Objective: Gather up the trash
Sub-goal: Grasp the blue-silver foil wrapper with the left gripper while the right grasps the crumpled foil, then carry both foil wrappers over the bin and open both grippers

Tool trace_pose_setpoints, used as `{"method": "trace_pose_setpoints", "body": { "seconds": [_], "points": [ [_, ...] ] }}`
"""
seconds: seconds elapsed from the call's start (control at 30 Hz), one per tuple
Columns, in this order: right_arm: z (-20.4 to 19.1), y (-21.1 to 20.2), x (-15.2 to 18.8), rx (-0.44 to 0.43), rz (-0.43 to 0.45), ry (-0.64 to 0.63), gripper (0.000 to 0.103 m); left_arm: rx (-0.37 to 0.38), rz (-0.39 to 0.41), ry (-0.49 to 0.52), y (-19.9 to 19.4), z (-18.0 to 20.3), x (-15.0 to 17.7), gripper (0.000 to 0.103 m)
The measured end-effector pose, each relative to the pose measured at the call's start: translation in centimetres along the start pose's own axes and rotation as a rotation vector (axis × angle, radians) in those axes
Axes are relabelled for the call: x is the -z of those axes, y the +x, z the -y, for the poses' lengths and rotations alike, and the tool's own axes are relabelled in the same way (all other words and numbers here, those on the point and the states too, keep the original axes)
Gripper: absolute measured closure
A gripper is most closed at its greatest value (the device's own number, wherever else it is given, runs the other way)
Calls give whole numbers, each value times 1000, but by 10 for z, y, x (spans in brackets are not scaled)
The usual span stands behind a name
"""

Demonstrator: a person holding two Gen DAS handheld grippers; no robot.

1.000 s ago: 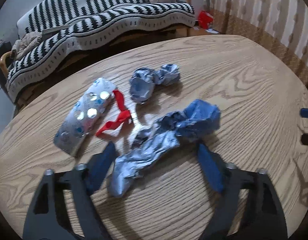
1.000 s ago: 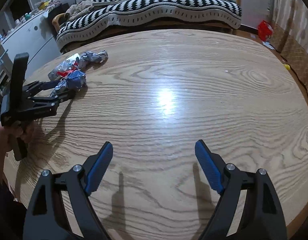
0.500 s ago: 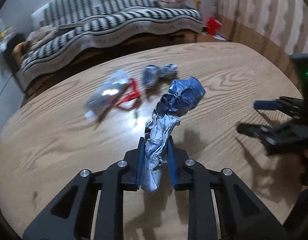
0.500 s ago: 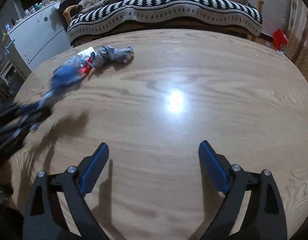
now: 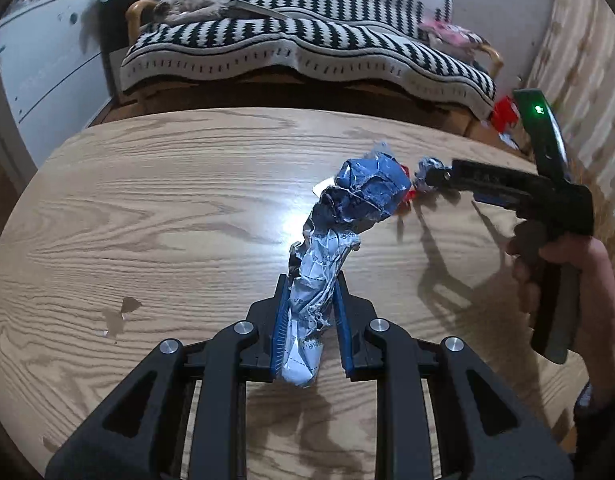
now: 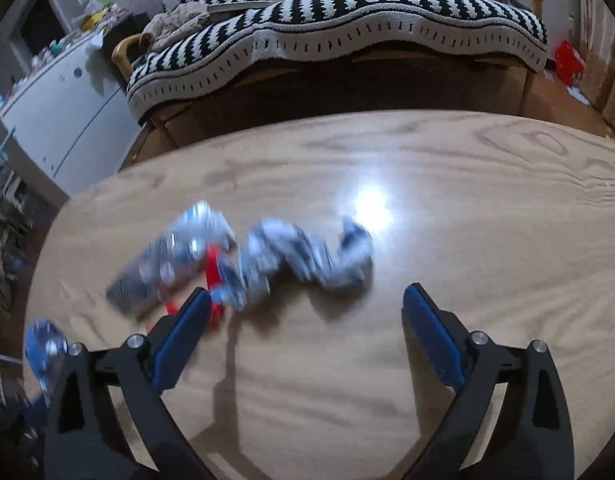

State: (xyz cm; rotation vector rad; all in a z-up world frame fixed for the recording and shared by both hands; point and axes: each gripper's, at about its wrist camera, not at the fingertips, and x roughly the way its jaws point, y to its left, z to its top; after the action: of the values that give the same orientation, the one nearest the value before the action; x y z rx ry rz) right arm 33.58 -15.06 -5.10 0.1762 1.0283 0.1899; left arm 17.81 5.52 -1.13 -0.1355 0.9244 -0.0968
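My left gripper (image 5: pixel 309 292) is shut on a long crumpled blue-and-silver wrapper (image 5: pixel 347 216) and holds it above the wooden table (image 5: pixel 167 216). My right gripper (image 6: pixel 305 300) is open, just short of a crumpled grey-blue wrapper (image 6: pixel 307 256). A red scrap (image 6: pixel 213 268) and a silver blister pack (image 6: pixel 175 252) lie to its left; these are blurred. In the left wrist view the right gripper (image 5: pixel 439 176) reaches toward the grey wrapper (image 5: pixel 425 172) behind the held one. The held wrapper also shows at the right wrist view's left edge (image 6: pixel 43 348).
A sofa with a black-and-white striped blanket (image 5: pixel 307 52) stands behind the table. A white cabinet (image 5: pixel 43 60) is at the left. A small stain (image 5: pixel 119 312) marks the table near its front left. A red object (image 6: pixel 569 60) lies on the floor at the right.
My left gripper closed on the long wrapper, lifted it and swung away from the pile. My right gripper moved left across the table up to the remaining trash.
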Motion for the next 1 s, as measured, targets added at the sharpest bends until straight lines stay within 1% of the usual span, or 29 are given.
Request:
{"method": "trace_pose_setpoints", "body": {
  "seconds": [0.07, 0.13, 0.2, 0.27, 0.3, 0.33, 0.37, 0.47, 0.63, 0.73, 0.8, 0.93, 1.0],
  "points": [
    [0, 10, -10, -5, -17, 28, 10, 12, -3, -7, 1, 1, -1, 82],
    [-4, 16, -16, 13, -15, 27, 11, 14, 1, 3, 2, 3, -2, 82],
    [-8, 17, -18, 12, -18, 18, 19, 15, 4, 2, 2, 5, -3, 82],
    [-14, 16, -17, 1, -27, -9, 50, 20, -1, -5, 2, 7, -4, 82],
    [-13, 15, -16, -26, -37, -8, 63, 18, -3, 0, 2, 9, -4, 82],
    [-14, 14, -13, -54, -50, 0, 64, 13, -3, 2, 3, 9, -4, 82],
    [-16, 11, -9, -47, -58, -5, 65, 8, -4, 3, 3, 10, -4, 82],
    [-19, -5, 5, -3, -34, -53, 68, 16, -1, -3, 1, 14, -5, 82],
    [8, -53, 36, 7, 7, -35, 68, 59, 9, 43, -6, 37, -4, 82],
    [36, -90, 63, 48, 18, -25, 68, 87, 2, 70, -6, 60, -1, 82],
    [65, -119, 88, 94, 15, -1, 68, 99, 0, 100, -6, 79, 3, 82],
    [120, -172, 137, 175, 28, 44, 68, 158, -9, 193, -9, 135, 19, 82],
    [155, -204, 170, 221, 50, 89, 68, 193, -11, 225, -12, 163, 27, 82]
  ]
}}
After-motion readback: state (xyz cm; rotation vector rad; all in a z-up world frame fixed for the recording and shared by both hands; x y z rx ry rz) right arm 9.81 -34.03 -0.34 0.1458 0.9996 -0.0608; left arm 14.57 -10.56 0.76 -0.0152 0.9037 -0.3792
